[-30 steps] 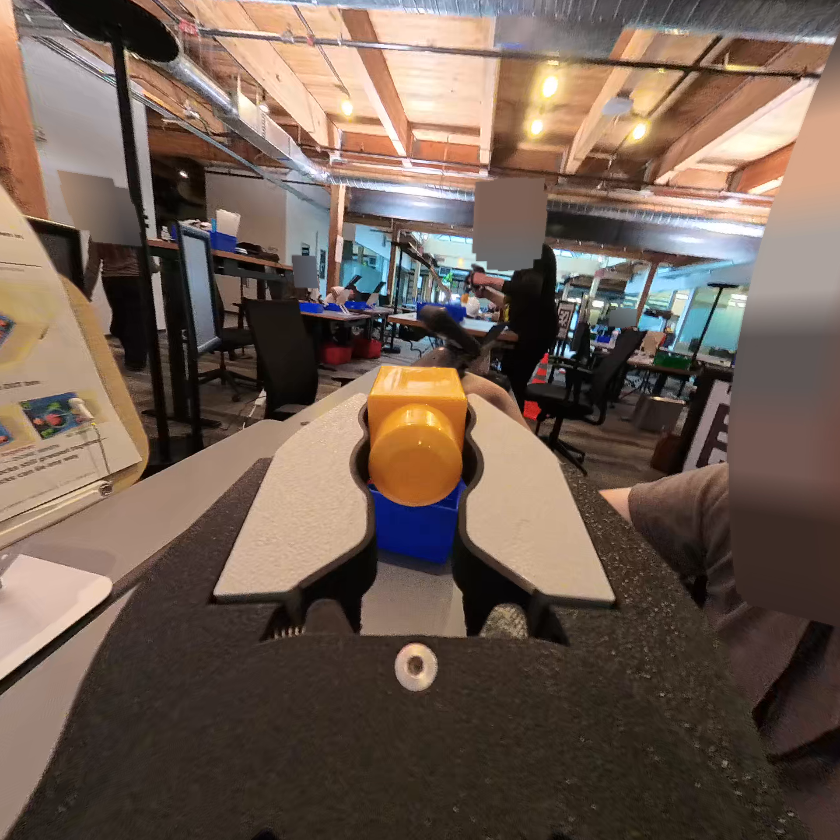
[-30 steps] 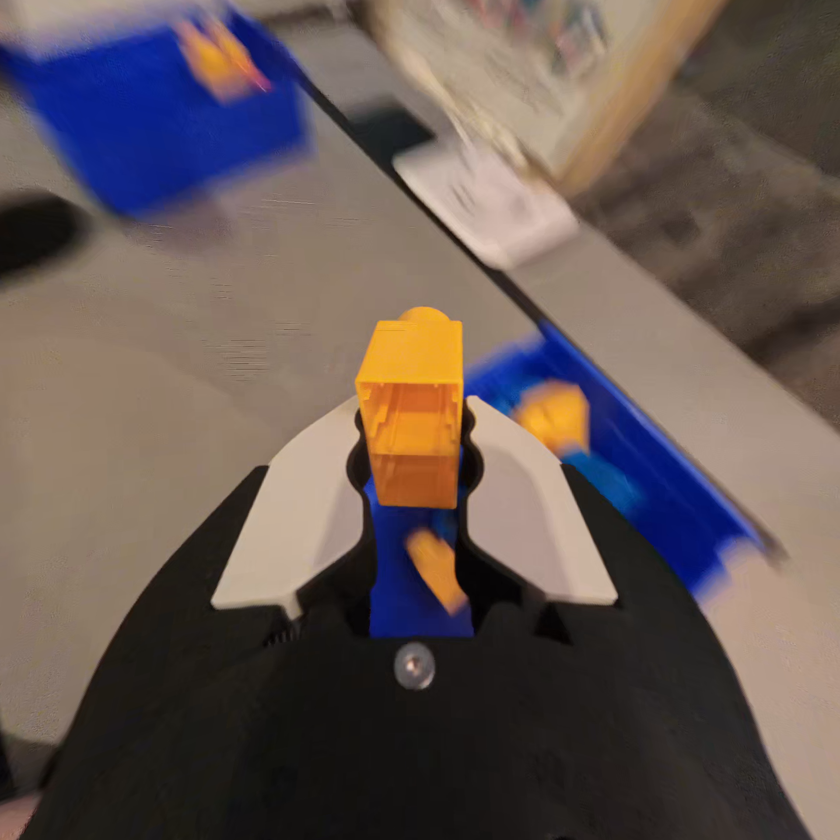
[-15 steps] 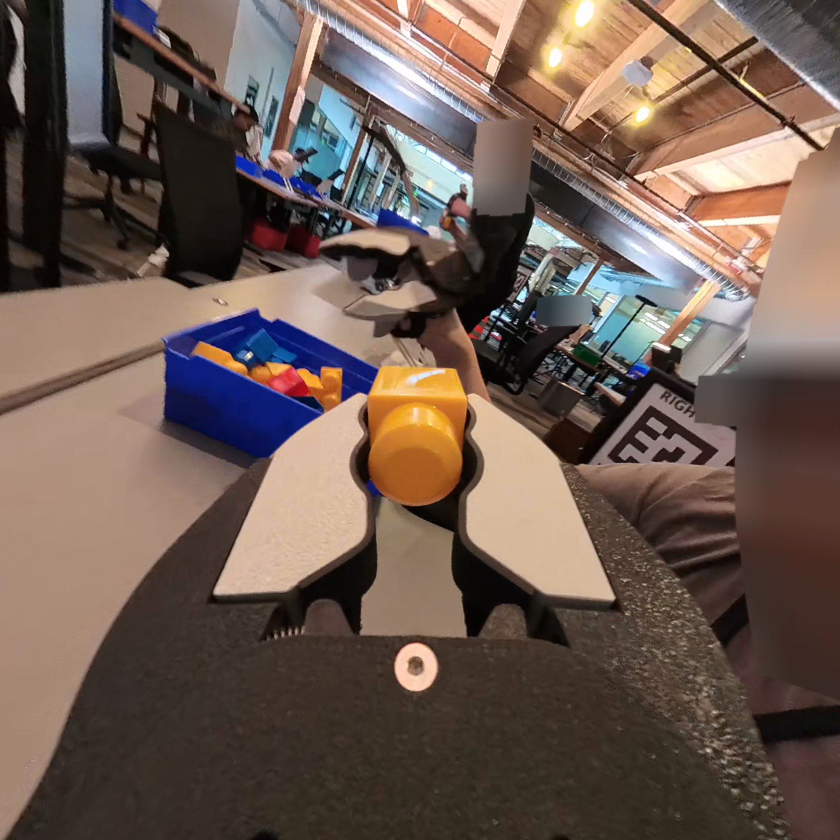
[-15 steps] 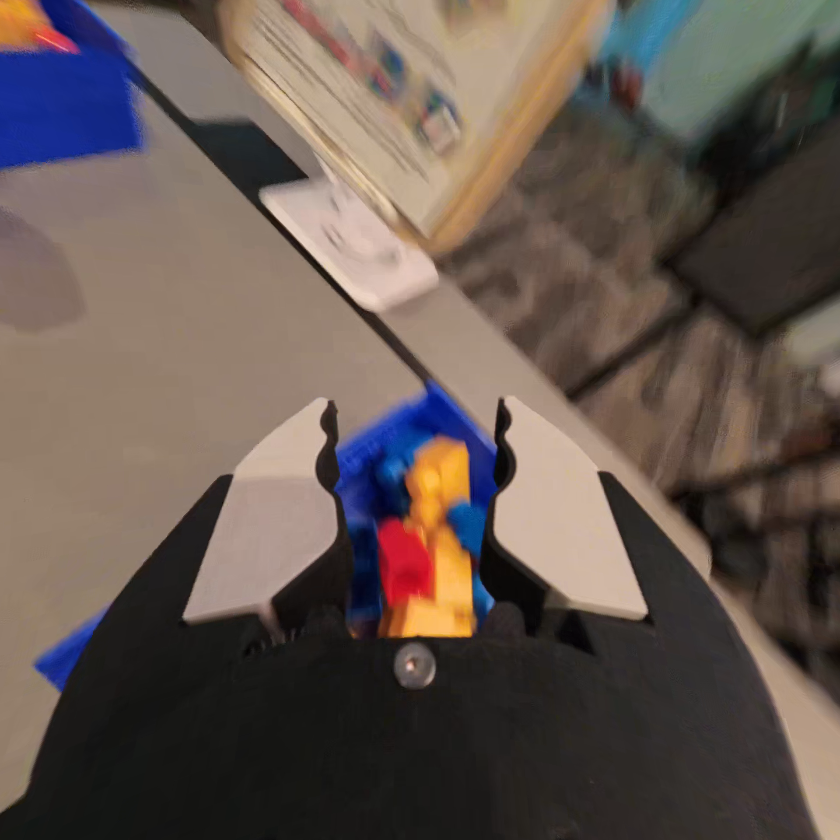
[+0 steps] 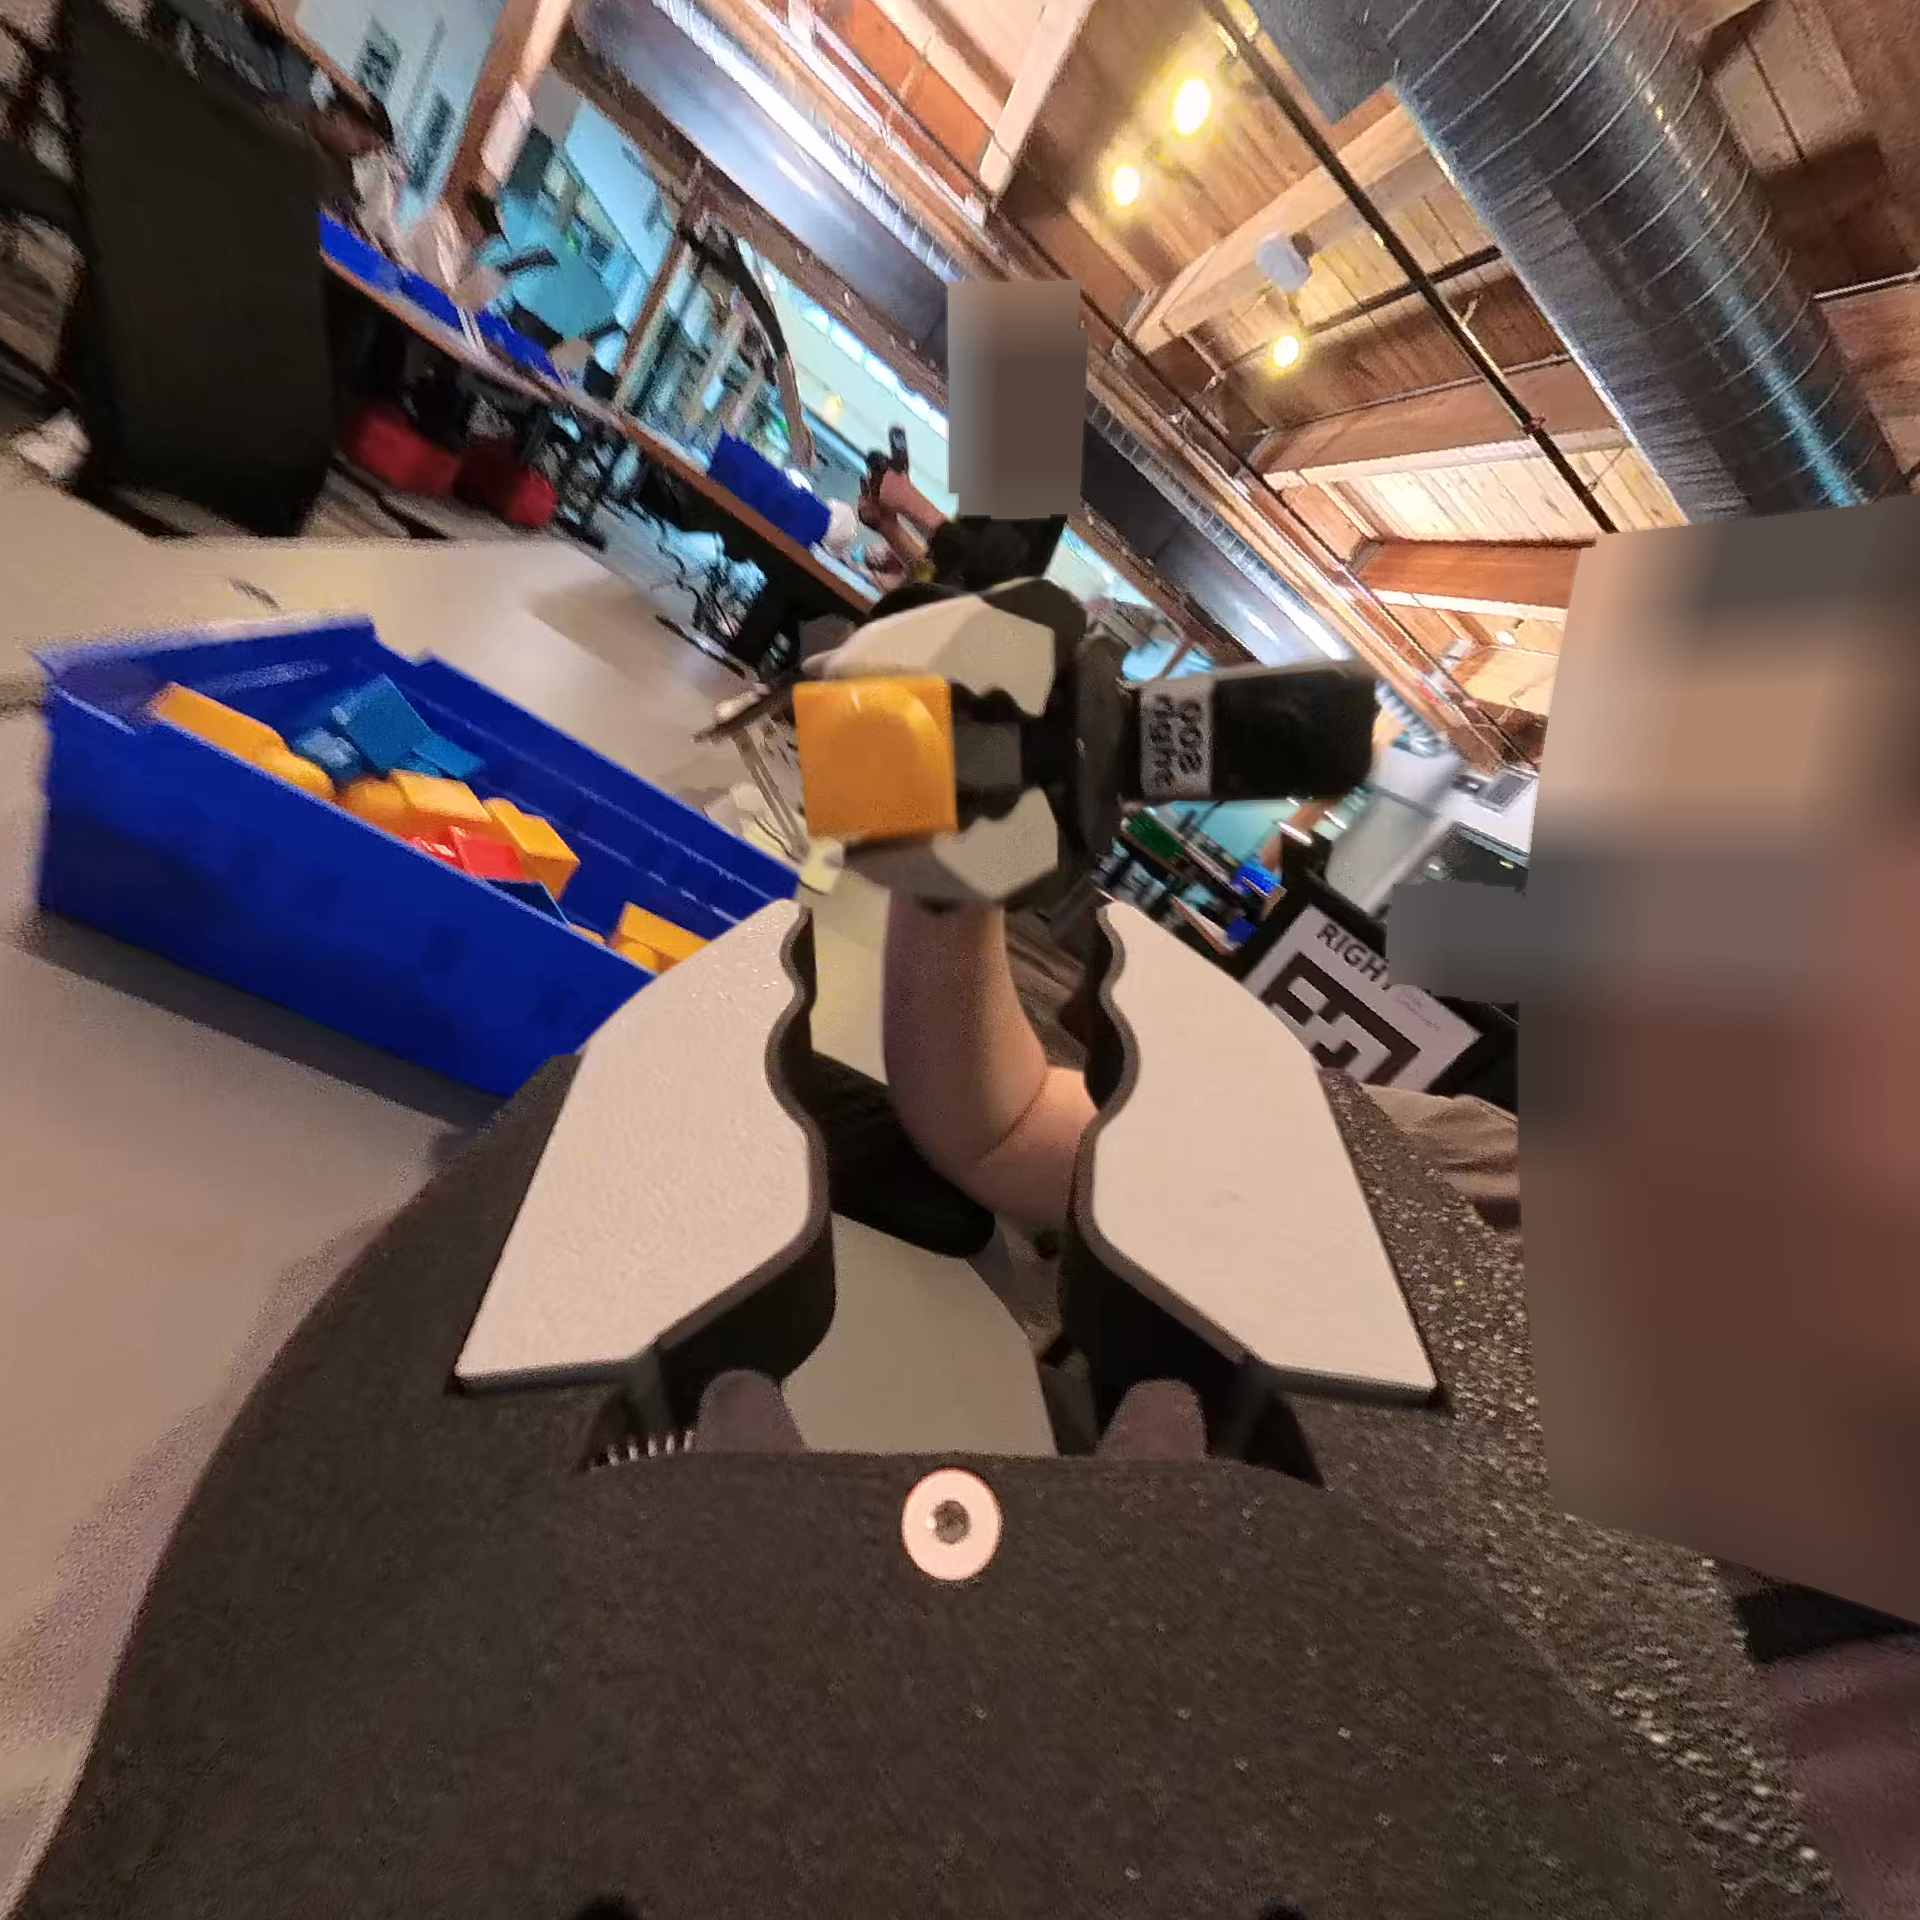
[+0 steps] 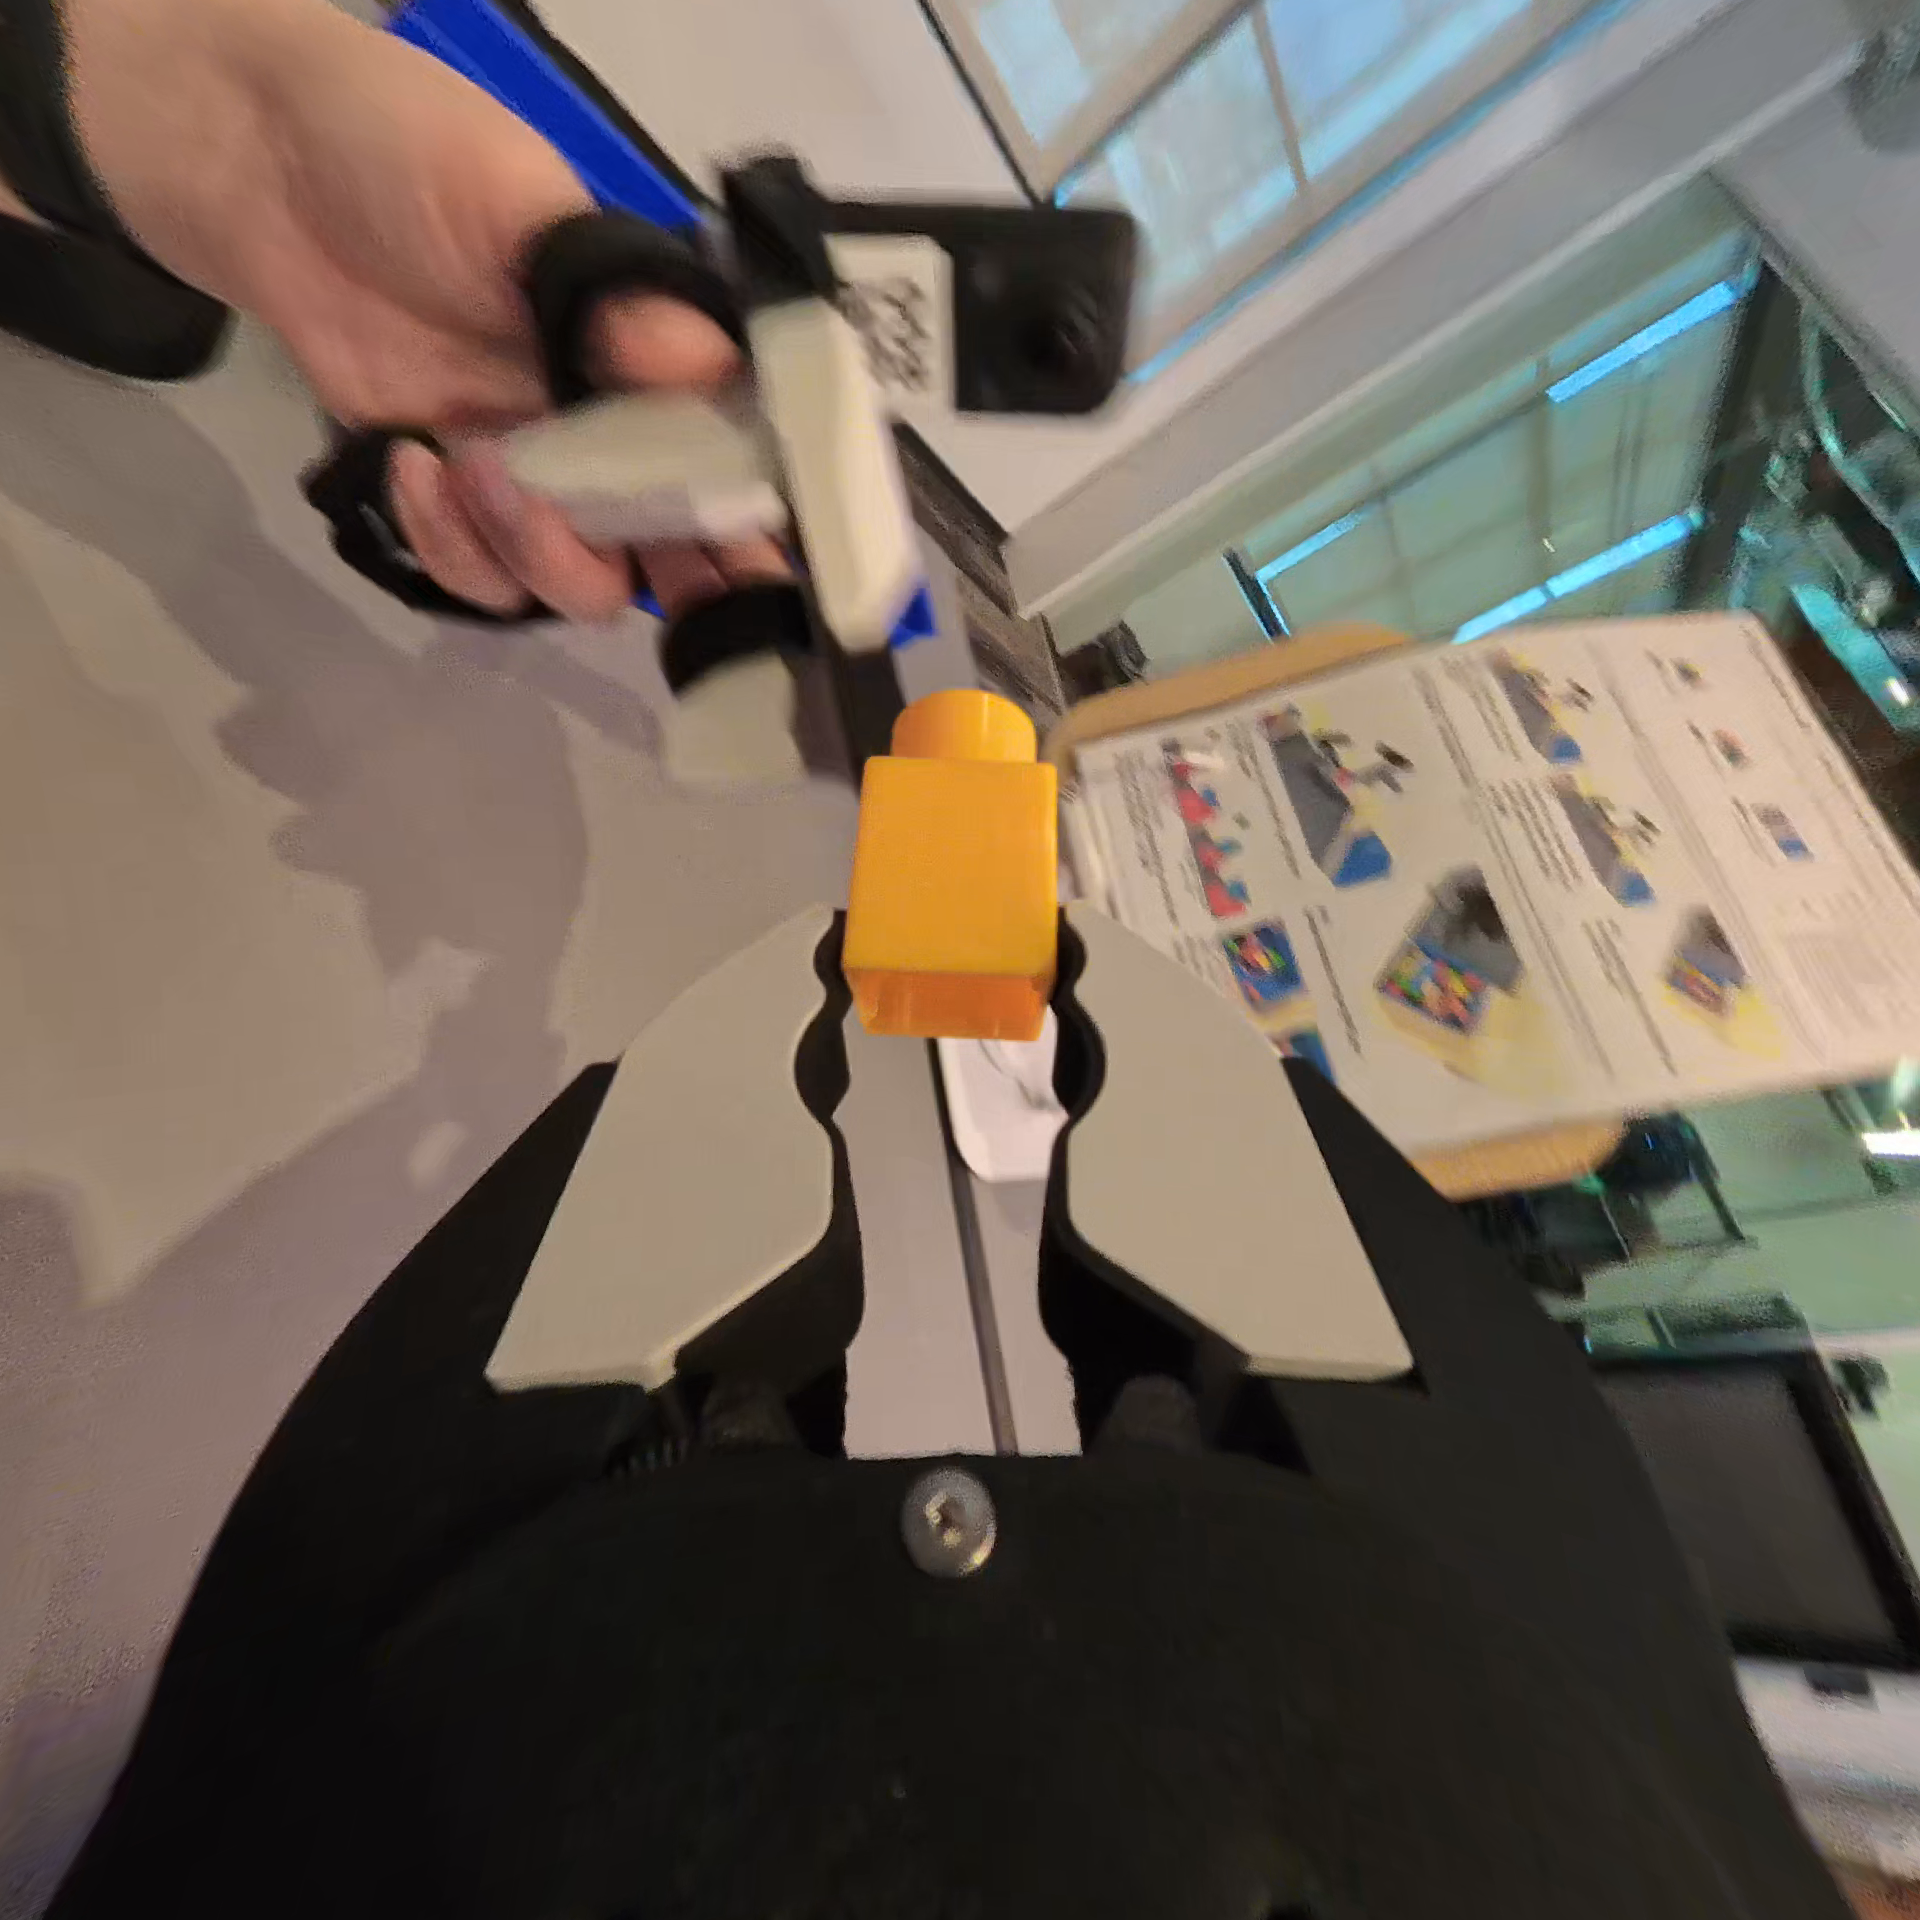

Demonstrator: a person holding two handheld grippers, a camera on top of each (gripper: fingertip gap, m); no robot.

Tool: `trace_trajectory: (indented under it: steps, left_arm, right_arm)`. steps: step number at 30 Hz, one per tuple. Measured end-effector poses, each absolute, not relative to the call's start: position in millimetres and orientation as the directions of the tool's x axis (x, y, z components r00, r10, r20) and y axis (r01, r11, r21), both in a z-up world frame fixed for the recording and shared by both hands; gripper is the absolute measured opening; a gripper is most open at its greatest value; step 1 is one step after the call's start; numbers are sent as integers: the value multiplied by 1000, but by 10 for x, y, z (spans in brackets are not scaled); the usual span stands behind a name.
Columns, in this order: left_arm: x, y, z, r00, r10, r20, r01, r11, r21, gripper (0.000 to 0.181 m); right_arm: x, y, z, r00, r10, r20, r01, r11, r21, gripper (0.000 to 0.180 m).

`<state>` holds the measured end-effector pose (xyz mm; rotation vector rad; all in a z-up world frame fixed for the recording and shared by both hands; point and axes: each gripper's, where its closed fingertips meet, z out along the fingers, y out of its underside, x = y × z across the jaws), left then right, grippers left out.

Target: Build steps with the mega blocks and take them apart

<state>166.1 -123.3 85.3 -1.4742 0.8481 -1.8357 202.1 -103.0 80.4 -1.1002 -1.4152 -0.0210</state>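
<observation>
In the right wrist view my right gripper [image 6: 951,935] is shut on an orange one-stud mega block [image 6: 951,873], its pads pressing both sides and the stud pointing away from me. The left wrist view shows the same gripper [image 5: 997,758] holding that block [image 5: 878,756] in the air, just past my left fingertips. My left gripper [image 5: 951,925] is open and empty, and only a forearm shows between its fingers. A blue bin [image 5: 312,935] with several orange, blue and red blocks stands on the table to its left.
The grey table [image 6: 312,935] lies below both grippers. A hand holds the left gripper's body [image 6: 831,499] at the upper left of the right wrist view. A propped instruction sheet [image 6: 1507,852] stands to the right. A person and office desks stand far behind. Tip to tip, the grippers are about 4 cm apart.
My right gripper let its earlier orange block go over the bin and opened. It has now shut on the orange block my left gripper held. My left gripper opened and is empty.
</observation>
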Motion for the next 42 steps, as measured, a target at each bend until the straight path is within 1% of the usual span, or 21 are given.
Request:
trace_trajectory:
  steps: [1,3,4,5,8,10,12,14,17,19,21,23,25,29,33,36,37,38,42]
  left_arm:
    - [1562,-1178,937,-152,-821,550,113,-567,-816,50]
    - [1336,-1058,1100,-69,-873,482,175,-486,-856,50]
    - [1220,-999,1170,-17,-896,444,197,-439,-877,50]
    - [1109,-947,1231,36,-912,409,212,-393,-895,50]
    - [822,-831,1346,161,-926,342,213,-306,-928,50]
    - [652,-788,1408,201,-922,331,217,-288,-933,49]
    - [467,-728,1458,247,-911,331,230,-277,-933,48]
    - [250,-642,1450,318,-888,331,211,-274,-938,48]
    - [-196,-422,1282,528,-808,263,99,-249,-963,49]
    - [-554,-252,1076,674,-716,184,-12,-260,-966,50]
    - [-884,-111,857,768,-631,111,-108,-298,-948,53]
    - [-1100,16,714,805,-589,70,-142,-305,-942,55]
    - [-1219,170,593,816,-576,46,-147,-285,-947,53]
    - [-1363,546,132,848,-530,6,-202,-333,-921,55]
    - [-1417,808,-291,876,-482,-12,-230,-394,-890,56]
    - [-1427,891,-559,878,-474,-70,-305,-442,-843,58]
    - [-1430,914,-634,879,-468,-91,-328,-456,-827,55]
    - [-1421,935,-703,880,-464,-102,-342,-469,-815,48]
    - [-1378,1014,-925,878,-456,-149,-393,-506,-768,47]
  right_arm:
    - [2271,-963,887,281,614,737,608,480,-632,37]
    - [2847,-845,882,371,744,556,603,262,-754,37]
    - [3130,-794,819,416,786,456,589,149,-794,37]
    - [3399,-724,724,461,802,381,582,51,-812,37]
    - [4026,-395,333,584,759,287,586,-149,-797,37]
    - [4179,-222,44,624,755,201,566,-260,-783,37]
    - [4169,-110,-243,619,774,131,566,-324,-758,38]
    - [4143,-38,-552,614,786,76,592,-394,-703,38]
    - [4257,90,-849,660,745,98,634,-482,-604,40]
    - [4277,135,-774,672,728,136,630,-467,-620,48]
    - [4250,173,-535,682,707,185,605,-404,-686,49]
    - [4194,164,-284,691,692,208,566,-340,-751,52]
    - [4135,124,-125,687,693,218,545,-293,-786,52]
    - [4099,102,-57,672,685,281,580,-251,-775,52]
    - [4034,101,-125,657,698,284,601,-258,-756,52]
    - [3999,103,-191,641,709,294,628,-264,-732,52]
    - [3986,103,-206,636,712,296,634,-265,-727,52]
    - [3972,102,-219,632,716,296,638,-265,-723,52]
    - [3935,108,-280,621,728,292,652,-273,-707,52]
